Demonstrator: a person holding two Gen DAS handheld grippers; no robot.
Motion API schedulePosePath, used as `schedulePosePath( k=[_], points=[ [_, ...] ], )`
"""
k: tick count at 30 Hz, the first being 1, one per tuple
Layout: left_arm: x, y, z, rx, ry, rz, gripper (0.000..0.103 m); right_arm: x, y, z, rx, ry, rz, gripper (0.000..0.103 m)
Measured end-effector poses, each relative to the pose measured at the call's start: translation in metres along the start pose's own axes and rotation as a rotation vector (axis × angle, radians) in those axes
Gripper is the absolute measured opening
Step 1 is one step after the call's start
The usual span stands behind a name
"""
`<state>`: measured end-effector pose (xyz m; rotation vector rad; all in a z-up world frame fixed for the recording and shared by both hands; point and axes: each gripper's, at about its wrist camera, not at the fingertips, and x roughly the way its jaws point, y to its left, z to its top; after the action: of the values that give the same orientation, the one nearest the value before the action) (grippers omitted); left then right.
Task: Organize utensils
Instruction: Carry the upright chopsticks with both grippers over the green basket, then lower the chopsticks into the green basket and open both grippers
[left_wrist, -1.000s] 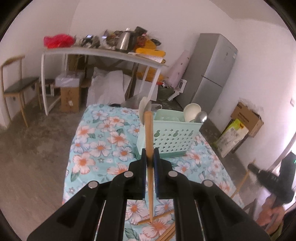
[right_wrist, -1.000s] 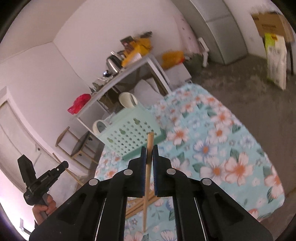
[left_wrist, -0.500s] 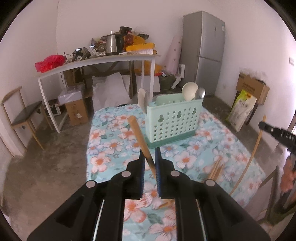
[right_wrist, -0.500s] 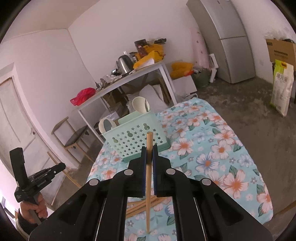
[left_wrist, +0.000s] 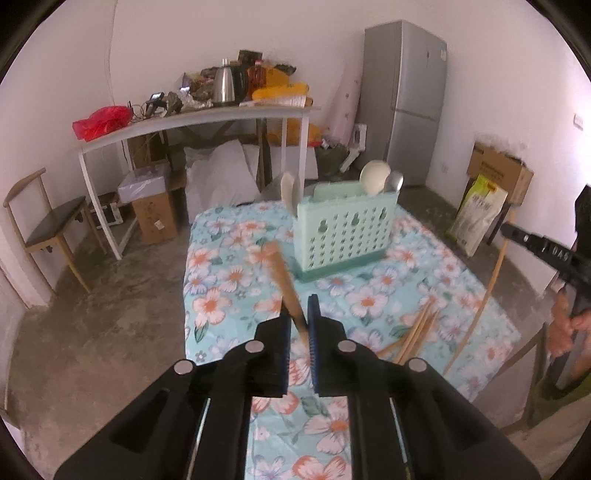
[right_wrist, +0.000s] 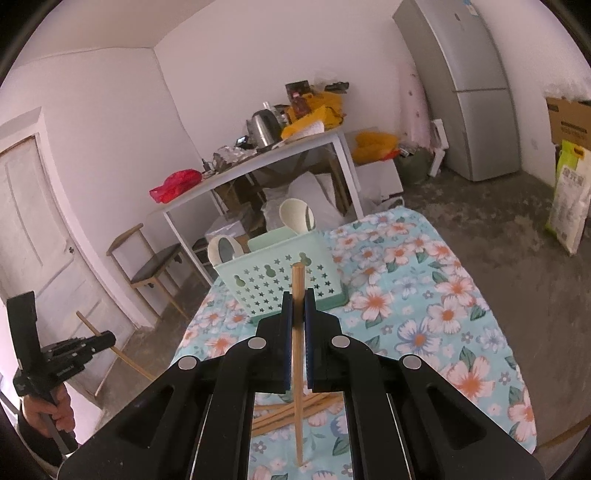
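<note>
My left gripper (left_wrist: 298, 314) has its jaws closing on a wooden chopstick (left_wrist: 282, 273) that leans up and to the left between the pads. My right gripper (right_wrist: 298, 306) is shut on another chopstick (right_wrist: 297, 369), held upright with its lower end above the cloth. Both hover over the near part of the floral table (right_wrist: 424, 314). A mint perforated utensil basket (left_wrist: 345, 236) stands beyond them, with pale spoons (left_wrist: 375, 177) sticking out of it. Several loose chopsticks (right_wrist: 280, 413) lie on the cloth near the front edge. The other gripper (left_wrist: 535, 243) shows at the right of the left wrist view.
A white shelf table (left_wrist: 192, 122) piled with a kettle and clutter stands behind the floral table. A wooden chair (left_wrist: 44, 225) is at the left and a grey fridge (left_wrist: 406, 99) at the back right. Cardboard boxes (left_wrist: 498, 173) and a sack sit on the concrete floor.
The chopstick in my left gripper has tipped from upright to leaning left. Both views have rolled level, and the basket now sits a little farther from the left gripper.
</note>
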<state>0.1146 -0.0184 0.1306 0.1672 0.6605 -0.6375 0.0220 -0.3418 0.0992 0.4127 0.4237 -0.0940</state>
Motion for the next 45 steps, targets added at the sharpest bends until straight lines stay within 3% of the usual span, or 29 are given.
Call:
schedulePosePath(
  k=[9, 17, 20, 30, 34, 40, 42, 45],
  points=[
    [-0.026, -0.009, 0.040, 0.023, -0.144, -0.054, 0.005, -0.019, -0.002, 0.012, 0.014, -0.052, 0.032, 0.004],
    [-0.037, -0.013, 0.106, -0.084, -0.386, -0.184, 0.005, -0.022, -0.008, 0.011, 0.041, -0.053, 0.044, 0.004],
    [-0.028, -0.018, 0.132, -0.109, -0.441, -0.228, 0.005, -0.023, -0.010, 0.010, 0.050, -0.051, 0.045, 0.004],
    [0.071, -0.050, 0.180, -0.073, -0.378, -0.116, 0.005, -0.025, -0.014, 0.007, 0.064, -0.048, 0.036, 0.004],
    [0.107, -0.059, 0.179, -0.051, -0.332, -0.053, 0.005, -0.028, -0.018, 0.007, 0.078, -0.051, 0.034, 0.004],
    [0.136, -0.056, 0.157, -0.062, -0.250, -0.046, 0.006, -0.025, -0.021, 0.008, 0.086, -0.049, 0.029, 0.004],
    [0.139, -0.052, 0.148, -0.079, -0.219, -0.060, 0.013, -0.025, -0.021, 0.008, 0.084, -0.050, 0.027, 0.004],
    [0.130, -0.046, 0.138, -0.092, -0.236, -0.082, 0.040, -0.023, -0.021, 0.011, 0.079, -0.051, 0.029, 0.004]
  ],
)
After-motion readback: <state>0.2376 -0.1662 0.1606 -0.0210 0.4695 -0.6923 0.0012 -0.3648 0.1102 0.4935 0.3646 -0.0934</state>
